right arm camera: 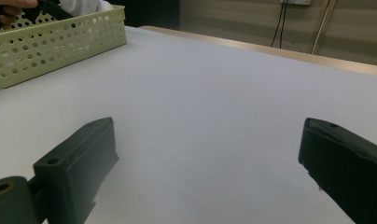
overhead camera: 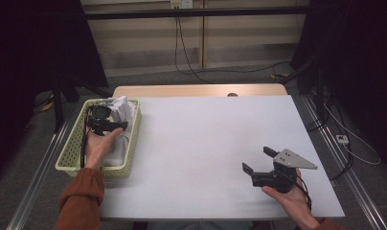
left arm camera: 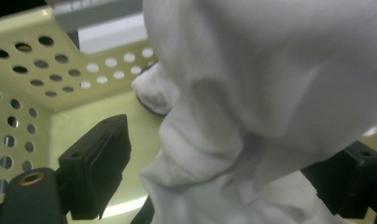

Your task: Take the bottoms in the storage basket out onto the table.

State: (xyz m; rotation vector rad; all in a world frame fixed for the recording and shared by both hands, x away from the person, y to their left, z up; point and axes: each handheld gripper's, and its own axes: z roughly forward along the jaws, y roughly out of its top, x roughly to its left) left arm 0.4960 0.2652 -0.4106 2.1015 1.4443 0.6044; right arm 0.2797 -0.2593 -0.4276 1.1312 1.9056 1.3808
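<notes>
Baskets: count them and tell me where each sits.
1. The perforated yellow-green basket sits at the table's left edge, white cloth inside, the left gripper reaching into it.

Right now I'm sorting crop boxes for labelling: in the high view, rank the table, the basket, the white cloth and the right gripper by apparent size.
1. table
2. basket
3. right gripper and white cloth: look alike in size, and the cloth is partly hidden, so unranked.
</notes>
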